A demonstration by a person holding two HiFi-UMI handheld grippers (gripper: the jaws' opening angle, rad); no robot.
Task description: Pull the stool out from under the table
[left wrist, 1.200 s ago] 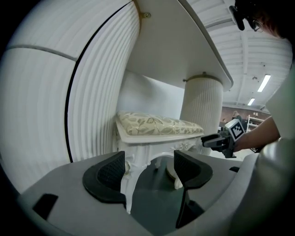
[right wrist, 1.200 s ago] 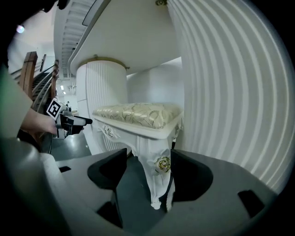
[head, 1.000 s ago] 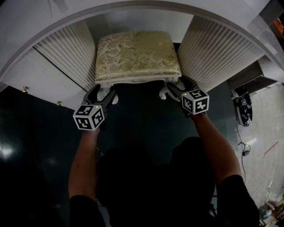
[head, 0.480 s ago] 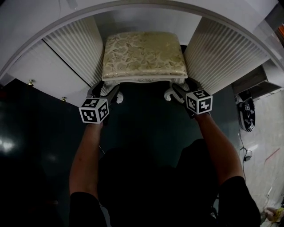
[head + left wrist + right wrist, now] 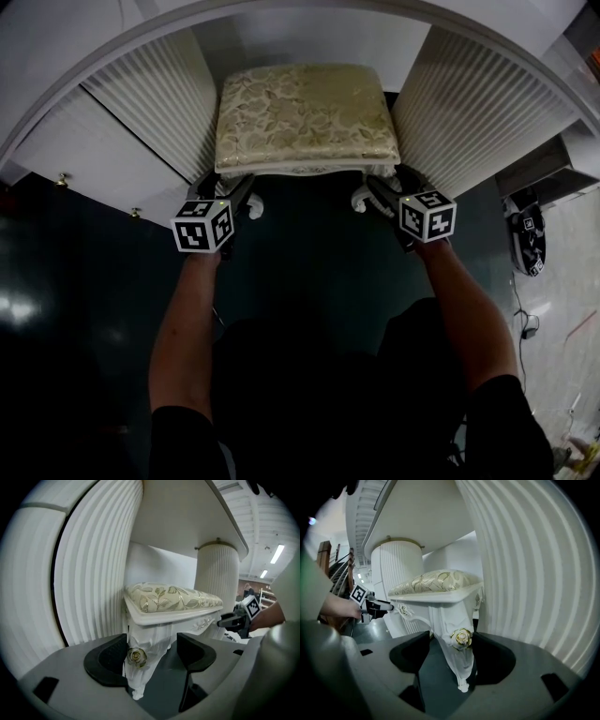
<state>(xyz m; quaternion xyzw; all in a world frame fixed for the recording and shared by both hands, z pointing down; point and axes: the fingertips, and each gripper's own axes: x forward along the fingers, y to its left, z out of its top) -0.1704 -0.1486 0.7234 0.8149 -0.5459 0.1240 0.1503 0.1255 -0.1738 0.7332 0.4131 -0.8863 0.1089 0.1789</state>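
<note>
- The white carved stool [image 5: 305, 117] with a gold leaf-patterned cushion stands in the recess of the white arched surface [image 5: 56, 52]. It sits between the left fluted pedestal [image 5: 150, 94] and the right fluted pedestal [image 5: 473, 103], close to both. Both gripper views show the top overhanging its cushion, so I judge the pull barely begun.
- The left claw [image 5: 234, 190] is closed on the near-left leg [image 5: 143, 667]. One pad lies against the gold rosette [image 5: 136, 656]. The other pad seems to meet only the broad knee, with a gap lower down where the leg narrows.
- The right claw [image 5: 380, 190] is likewise clamped on the near-right leg [image 5: 459, 663], at the height of that leg's rosette.
- Slipping is the first risk. The legs taper and are carved, so a pad bearing on the rosette or a curve could slide down or off once the stool drags.
- Skewing is the second risk. If one hand pulls ahead of the other, the stool would probably turn and knock a cushion corner or a rear leg against a pedestal, since there is little room on either side.
- Tipping is the third risk. Both grips are low and at the front, so a rear leg that sticks on the dark glossy floor [image 5: 309, 272] could rock the seat forward.
- A slow, level, even pull with both hands seems safest.
</note>
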